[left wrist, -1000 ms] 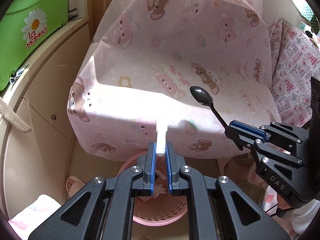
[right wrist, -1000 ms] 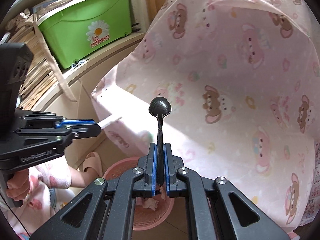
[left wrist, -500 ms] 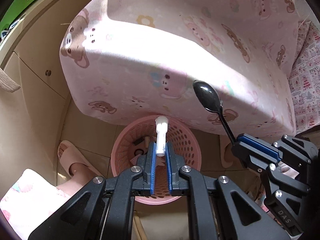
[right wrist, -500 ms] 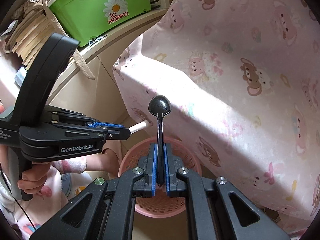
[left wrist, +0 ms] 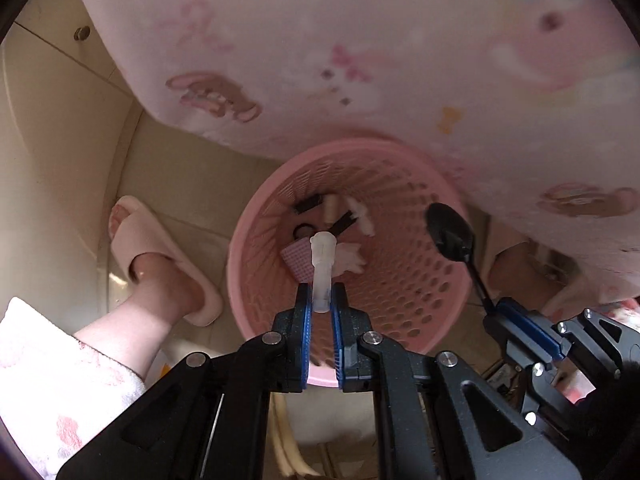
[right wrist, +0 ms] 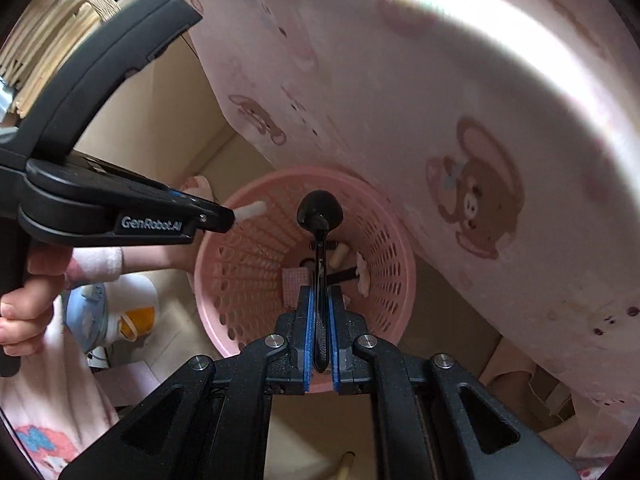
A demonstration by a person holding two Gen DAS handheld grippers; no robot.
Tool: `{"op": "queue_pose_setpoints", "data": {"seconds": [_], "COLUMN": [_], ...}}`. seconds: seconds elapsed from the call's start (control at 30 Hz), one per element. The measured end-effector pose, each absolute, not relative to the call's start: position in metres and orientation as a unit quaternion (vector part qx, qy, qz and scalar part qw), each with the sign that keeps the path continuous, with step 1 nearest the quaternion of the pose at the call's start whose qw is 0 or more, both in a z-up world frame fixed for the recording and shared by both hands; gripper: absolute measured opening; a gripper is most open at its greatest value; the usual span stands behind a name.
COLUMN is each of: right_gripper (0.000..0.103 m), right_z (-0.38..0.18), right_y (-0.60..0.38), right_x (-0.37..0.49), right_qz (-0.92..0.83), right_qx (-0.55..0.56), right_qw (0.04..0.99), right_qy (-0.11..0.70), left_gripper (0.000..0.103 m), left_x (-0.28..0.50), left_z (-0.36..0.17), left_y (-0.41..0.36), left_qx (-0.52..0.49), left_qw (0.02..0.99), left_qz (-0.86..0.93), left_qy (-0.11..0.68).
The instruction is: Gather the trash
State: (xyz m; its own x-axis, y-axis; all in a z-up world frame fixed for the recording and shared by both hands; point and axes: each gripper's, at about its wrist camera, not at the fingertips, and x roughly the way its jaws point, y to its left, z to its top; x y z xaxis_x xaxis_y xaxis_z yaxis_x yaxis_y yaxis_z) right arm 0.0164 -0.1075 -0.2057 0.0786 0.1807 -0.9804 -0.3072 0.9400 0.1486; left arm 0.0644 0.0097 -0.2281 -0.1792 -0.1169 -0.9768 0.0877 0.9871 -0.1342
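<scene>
Under the edge of a pink bear-print cloth (left wrist: 360, 60), a pink basket (left wrist: 400, 312) stands on the floor. The left gripper (left wrist: 321, 312) clamps a white plastic piece (left wrist: 322, 264), the right gripper (right wrist: 320, 320) a black spoon (right wrist: 320, 210); both point lengthwise down into the basket's mouth, directly below them.

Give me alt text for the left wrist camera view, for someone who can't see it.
The left gripper, pointing down, is shut on a white plastic piece above a pink perforated basket already holding scraps. At right, the right gripper holds a black spoon; a pink-slippered foot stands beside the basket, under a cartoon-print cloth.
</scene>
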Motion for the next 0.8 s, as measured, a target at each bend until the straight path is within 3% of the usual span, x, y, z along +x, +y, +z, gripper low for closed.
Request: {"op": "queue_pose_setpoints", "data": {"seconds": [0.3,0.8], "right_gripper": [0.008,0.008], "right_z": [-0.274,-0.283], "right_y": [-0.102,-0.103], "right_x": [0.007,0.010], "right_qz": [0.140,0.116], "right_qx": [-0.077,-0.089], "right_qw": [0.679,0.678], "right_qy": [0.716,0.720], "left_gripper": [0.009,0.009], "left_x": [0.057,0.050], "left_z": [-0.267,-0.282], "left_y": [0.005,0.003], "left_qx": [0.017,0.018], "left_qw": [0.597,0.572], "left_qz": [-0.067,-0.067], "left_qy": [0.800,0.817]}}
